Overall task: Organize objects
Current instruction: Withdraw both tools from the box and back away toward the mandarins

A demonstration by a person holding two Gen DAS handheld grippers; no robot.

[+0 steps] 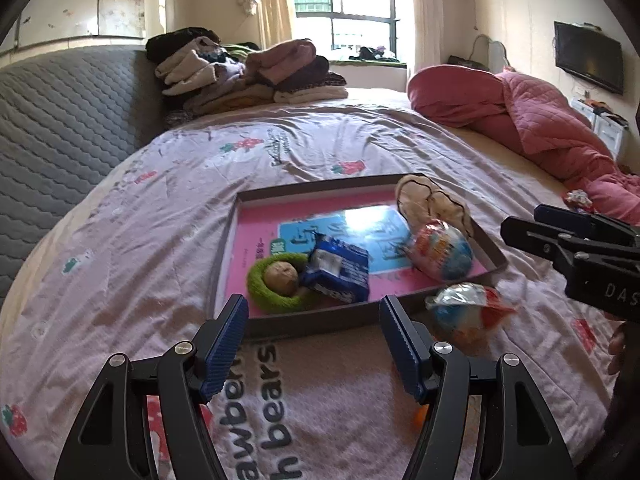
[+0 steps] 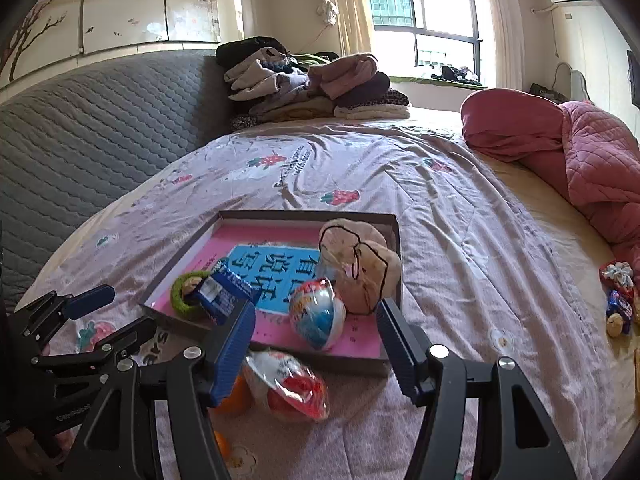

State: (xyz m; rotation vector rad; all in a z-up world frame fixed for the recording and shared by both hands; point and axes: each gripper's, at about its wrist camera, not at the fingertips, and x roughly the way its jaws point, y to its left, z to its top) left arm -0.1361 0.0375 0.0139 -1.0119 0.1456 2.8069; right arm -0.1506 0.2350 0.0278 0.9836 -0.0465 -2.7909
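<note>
A shallow brown tray [image 1: 236, 216] [image 2: 304, 214] with a pink printed bottom lies on the bedspread. In it are a green knitted ring [image 1: 260, 284] [image 2: 178, 292] around a small beige ball, a blue packet [image 1: 340, 272] [image 2: 224, 294], a foil-wrapped egg [image 1: 442, 250] [image 2: 318, 316] and a beige plush toy [image 1: 432, 204] [image 2: 360, 268]. A second wrapped egg [image 1: 468, 312] [image 2: 288, 388] lies on the spread just outside the tray's near edge. My left gripper [image 1: 314, 316] [image 2: 116, 316] is open before the tray, holding nothing. My right gripper [image 2: 316, 320] [image 1: 528, 222] is open above the outer egg, apart from it.
Two small orange things [image 2: 236, 396] lie by the right gripper's left finger. Wrapped sweets [image 2: 618, 292] [image 1: 578, 200] sit at the right beside a pink quilt [image 1: 540, 120] [image 2: 580, 140]. Folded clothes [image 1: 248, 72] are piled at the back. A grey quilted headboard [image 1: 60, 120] runs along the left.
</note>
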